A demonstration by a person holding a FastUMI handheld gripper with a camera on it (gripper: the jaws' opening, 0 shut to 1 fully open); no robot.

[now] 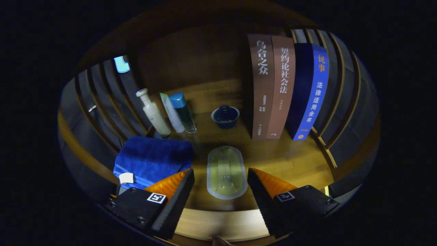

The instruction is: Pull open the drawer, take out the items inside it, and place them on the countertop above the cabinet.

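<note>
Gripper view: tool (221, 186) open above wooden countertop (290, 160).

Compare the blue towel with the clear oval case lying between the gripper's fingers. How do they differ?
The blue towel is soft, opaque folded cloth; the oval case is a clear packet with a pale rim. The towel lies beside one finger of the open gripper; the case lies between the fingers, untouched. The towel looks bigger. Both lie flat on the wooden countertop.
</note>
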